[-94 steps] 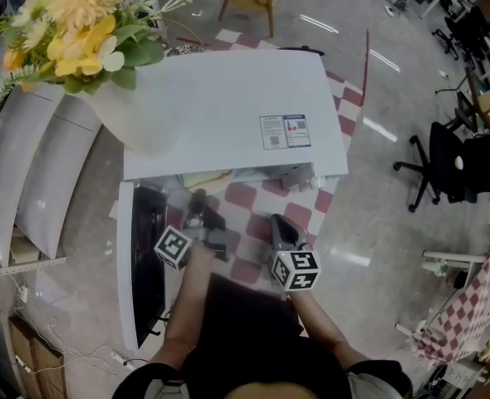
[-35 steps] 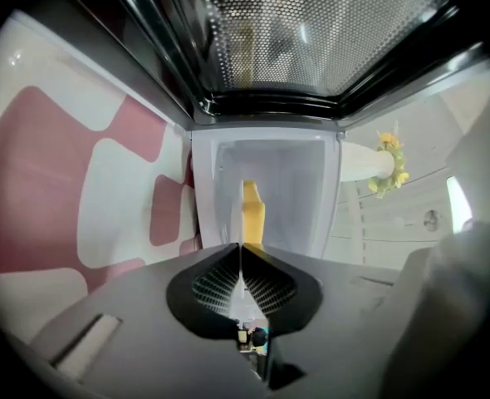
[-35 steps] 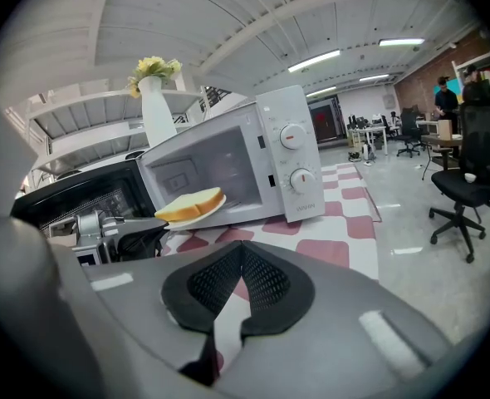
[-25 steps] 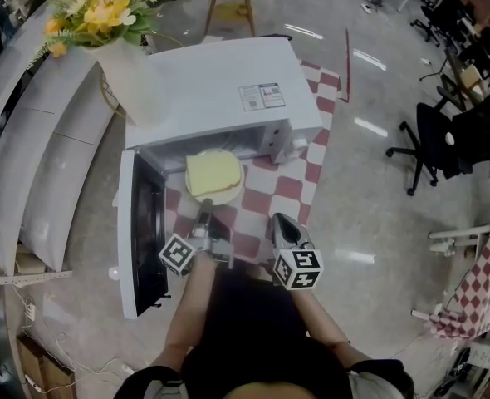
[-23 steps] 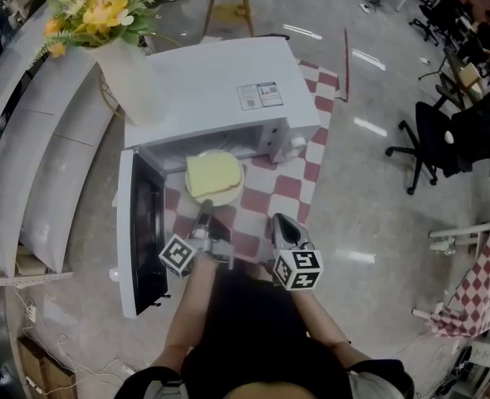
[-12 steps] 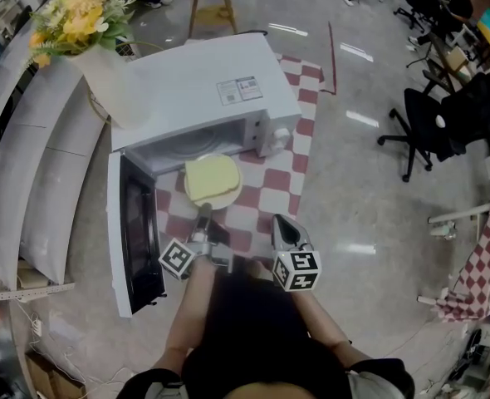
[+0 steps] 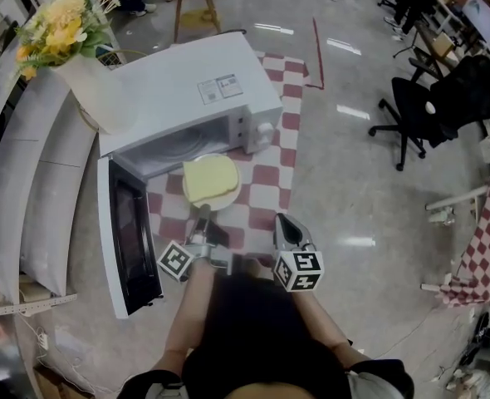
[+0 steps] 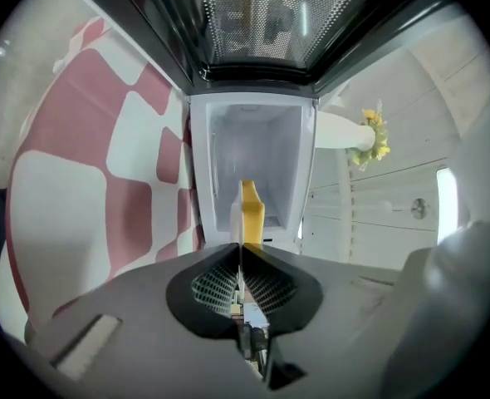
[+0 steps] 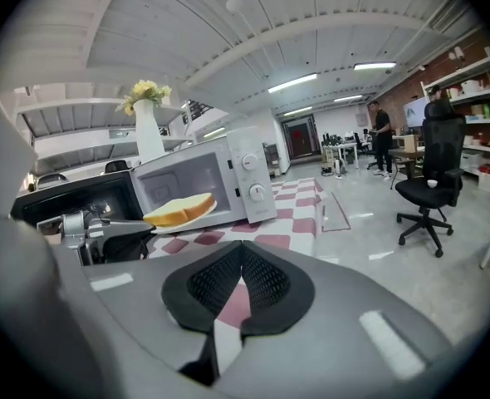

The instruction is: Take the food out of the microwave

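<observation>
**Plate of bread held clear of the microwave mouth**

The left gripper [image 7: 203,213] [image 8: 240,243] has its jaws pinched on the near rim of the white plate [image 7: 229,199] [image 8: 236,219]; the plate is level and reaches away from the jaws toward the microwave [image 7: 187,86]; one slice of bread [image 7: 209,179] [image 8: 252,210] lies flat on it, broad face up, its longer side running across, roughly parallel to the oven's front; plate and bread are outside the cavity, over the checked cloth [image 7: 266,196] just in front of the opening; the right gripper [image 7: 283,221] [image 9: 241,244] has its jaws together with nothing between them, near the cloth's front edge; the door [image 7: 122,238] stands swung out along the cloth's left edge; the cavity looks empty; a vase of yellow flowers [image 7: 91,86] stands at the microwave's back left corner.
</observation>
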### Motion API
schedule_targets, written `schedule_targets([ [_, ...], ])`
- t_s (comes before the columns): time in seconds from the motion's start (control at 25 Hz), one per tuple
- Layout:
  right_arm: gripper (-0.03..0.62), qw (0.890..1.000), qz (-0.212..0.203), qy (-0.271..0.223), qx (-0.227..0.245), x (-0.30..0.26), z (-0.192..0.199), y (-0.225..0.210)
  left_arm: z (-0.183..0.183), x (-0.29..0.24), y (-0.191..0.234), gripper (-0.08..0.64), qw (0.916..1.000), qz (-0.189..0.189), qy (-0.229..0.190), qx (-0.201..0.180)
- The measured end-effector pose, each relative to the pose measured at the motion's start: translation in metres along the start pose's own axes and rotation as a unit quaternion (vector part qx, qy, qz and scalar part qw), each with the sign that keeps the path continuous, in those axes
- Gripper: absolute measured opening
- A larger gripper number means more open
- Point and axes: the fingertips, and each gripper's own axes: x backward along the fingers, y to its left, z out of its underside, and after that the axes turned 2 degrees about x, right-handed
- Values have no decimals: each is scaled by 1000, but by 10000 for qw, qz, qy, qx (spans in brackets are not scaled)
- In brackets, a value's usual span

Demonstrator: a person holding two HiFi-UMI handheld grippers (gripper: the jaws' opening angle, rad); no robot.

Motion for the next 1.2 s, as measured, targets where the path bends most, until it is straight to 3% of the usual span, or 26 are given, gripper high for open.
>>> schedule_targets([
  [0.56, 0, 9941, 974, -468, -102, 44, -4, -49, 40, -8, -10, 18, 9985, 74, 545, -80],
  [1.0, 0, 9786, 1851, -853, -273, 86, 3, -89, 78, -20, -5, 20, 9941, 180, 1064, -125],
  [1.2, -2, 9742, 2062, -886, -256, 94, 4, -96, 86, -24, -4, 20, 9927, 168, 1186, -109],
])
